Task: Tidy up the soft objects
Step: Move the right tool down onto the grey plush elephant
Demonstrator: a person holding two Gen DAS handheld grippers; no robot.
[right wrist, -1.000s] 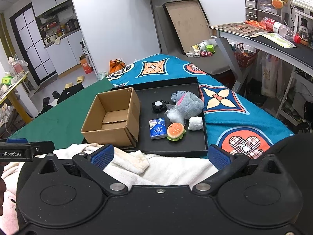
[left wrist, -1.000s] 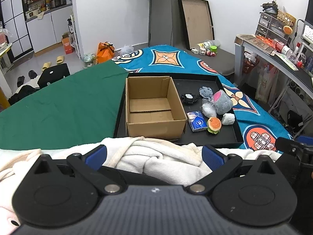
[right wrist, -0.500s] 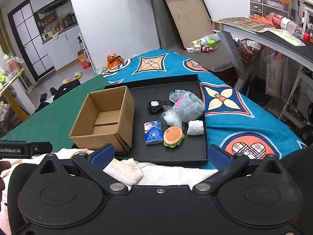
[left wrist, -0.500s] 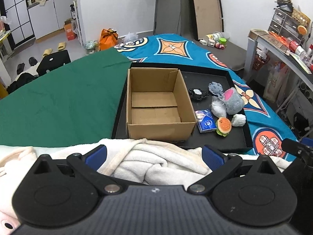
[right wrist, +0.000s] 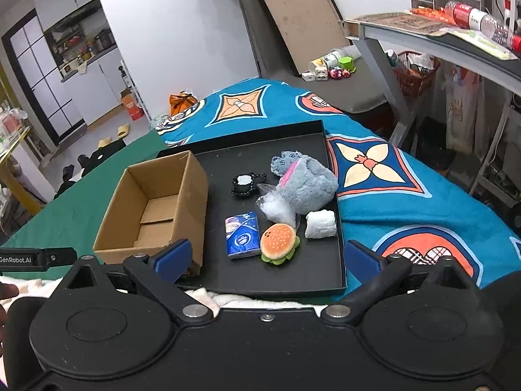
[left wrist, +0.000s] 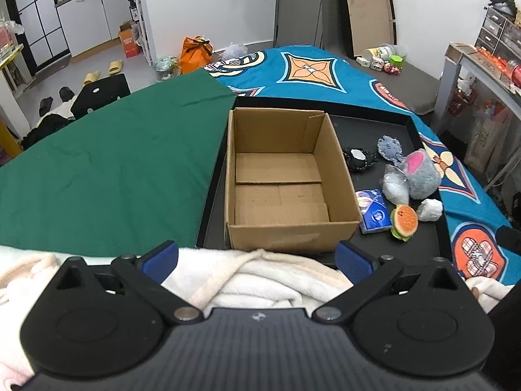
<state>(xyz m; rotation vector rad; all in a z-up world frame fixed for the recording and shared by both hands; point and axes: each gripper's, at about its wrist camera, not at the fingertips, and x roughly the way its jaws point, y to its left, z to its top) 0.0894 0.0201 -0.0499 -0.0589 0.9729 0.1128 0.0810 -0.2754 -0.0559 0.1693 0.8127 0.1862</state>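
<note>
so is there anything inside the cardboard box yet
No, the left wrist view looks straight into the cardboard box and shows only its bare bottom flaps; the soft things lie beside it on the black tray.

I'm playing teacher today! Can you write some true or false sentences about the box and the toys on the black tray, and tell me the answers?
1. The cardboard box has toys in it. False: it is empty.
2. The burger toy lies next to the blue tissue pack. True.
3. The grey plush sits on the green cloth. False: it lies on the black tray.
4. The right gripper is holding the burger toy. False: it is open and holds nothing.
5. The left gripper is open above a white towel. True.
</note>
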